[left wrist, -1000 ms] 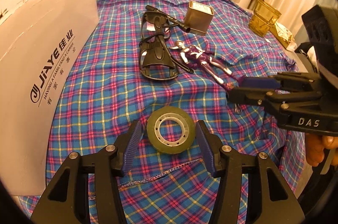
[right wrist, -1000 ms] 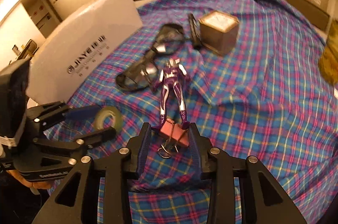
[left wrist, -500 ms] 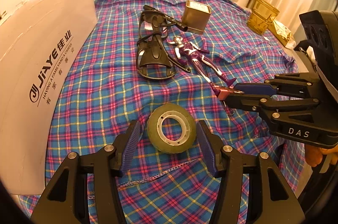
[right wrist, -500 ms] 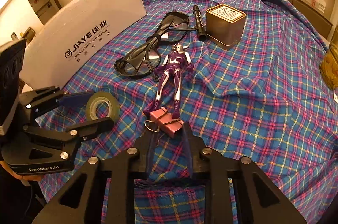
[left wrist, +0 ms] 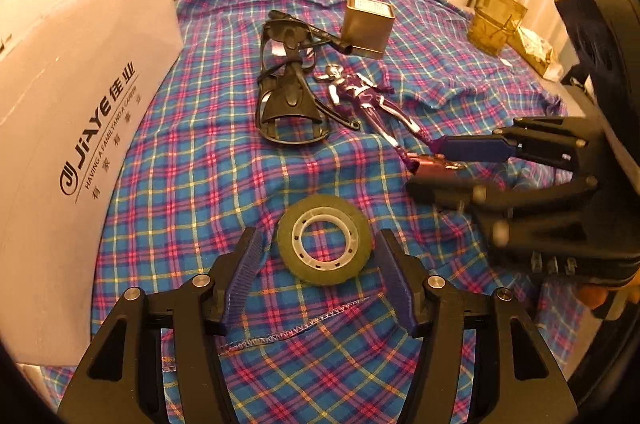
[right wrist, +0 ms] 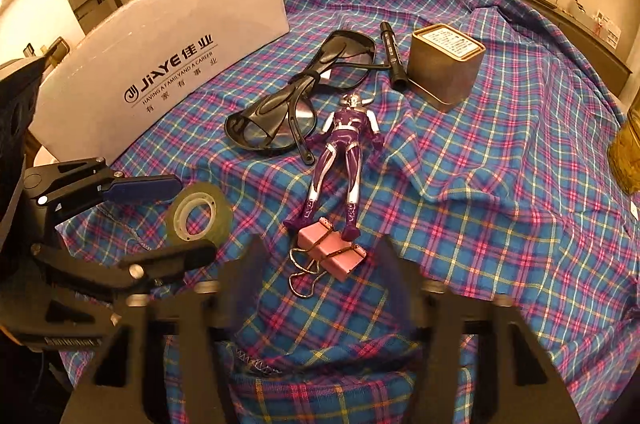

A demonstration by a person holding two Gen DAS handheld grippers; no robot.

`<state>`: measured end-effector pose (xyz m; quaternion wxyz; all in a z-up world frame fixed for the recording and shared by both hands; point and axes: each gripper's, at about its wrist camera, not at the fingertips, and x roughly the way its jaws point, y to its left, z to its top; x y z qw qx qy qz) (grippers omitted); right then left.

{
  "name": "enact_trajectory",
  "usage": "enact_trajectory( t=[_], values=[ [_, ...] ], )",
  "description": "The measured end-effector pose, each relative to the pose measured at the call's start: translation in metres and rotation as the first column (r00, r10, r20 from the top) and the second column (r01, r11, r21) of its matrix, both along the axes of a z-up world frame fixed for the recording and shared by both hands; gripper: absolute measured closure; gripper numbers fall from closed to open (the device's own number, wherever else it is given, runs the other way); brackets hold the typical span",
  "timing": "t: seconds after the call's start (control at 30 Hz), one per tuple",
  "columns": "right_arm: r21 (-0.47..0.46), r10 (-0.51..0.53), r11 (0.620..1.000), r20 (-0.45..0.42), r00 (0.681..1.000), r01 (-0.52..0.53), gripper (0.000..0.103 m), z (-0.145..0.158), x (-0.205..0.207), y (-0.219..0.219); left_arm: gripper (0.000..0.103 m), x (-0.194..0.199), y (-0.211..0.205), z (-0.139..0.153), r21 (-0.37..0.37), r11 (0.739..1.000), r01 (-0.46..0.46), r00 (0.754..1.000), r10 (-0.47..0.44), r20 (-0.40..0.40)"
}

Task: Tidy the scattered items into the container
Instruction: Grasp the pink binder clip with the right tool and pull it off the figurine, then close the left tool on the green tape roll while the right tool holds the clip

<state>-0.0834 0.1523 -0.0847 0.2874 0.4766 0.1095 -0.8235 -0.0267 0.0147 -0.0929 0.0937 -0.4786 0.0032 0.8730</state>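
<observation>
With tape roll [left wrist: 324,239] flat between opening, untouching left gripper [left wrist: 318,278] pads: light, stiff, slick; best pinched across outer rim. Right gripper [right wrist: 320,282] opening too, binder clip [right wrist: 331,251] just ahead, unheld.

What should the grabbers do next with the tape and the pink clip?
Probably close the left gripper on the tape: it lies flat on the cloth between the opening jaws, untouched. The right gripper is opening too, with the clip lying loose just ahead, so it should ease forward first.
</observation>
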Motion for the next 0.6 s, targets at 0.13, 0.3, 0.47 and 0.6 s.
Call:
enact_trajectory(
  t=[0.13, 0.3, 0.47, 0.6],
  values=[
    [-0.023, -0.014, 1.000, 0.028, 0.999, 0.015, 0.077, 0.001, -0.001, 0.007, 0.042, -0.001, -0.003, 0.000, 0.004, 1.000, 0.003, 1.000, -0.003, -0.002],
    [-0.056, -0.017, 0.998, 0.046, 0.999, 0.019, 0.079, 0.007, 0.007, 0.014, 0.052, -0.003, -0.006, 0.002, 0.006, 1.000, 0.004, 1.000, -0.004, 0.004],
    [-0.076, -0.003, 0.997, 0.039, 0.999, 0.006, 0.080, 0.015, 0.015, 0.014, 0.053, -0.003, -0.010, 0.008, 0.033, 0.999, -0.002, 1.000, 0.002, -0.001],
    [-0.080, -0.002, 0.997, 0.037, 0.999, 0.005, 0.080, 0.016, 0.019, 0.015, 0.053, -0.003, -0.013, 0.014, 0.047, 0.999, -0.006, 1.000, 0.007, -0.008]
  ],
)
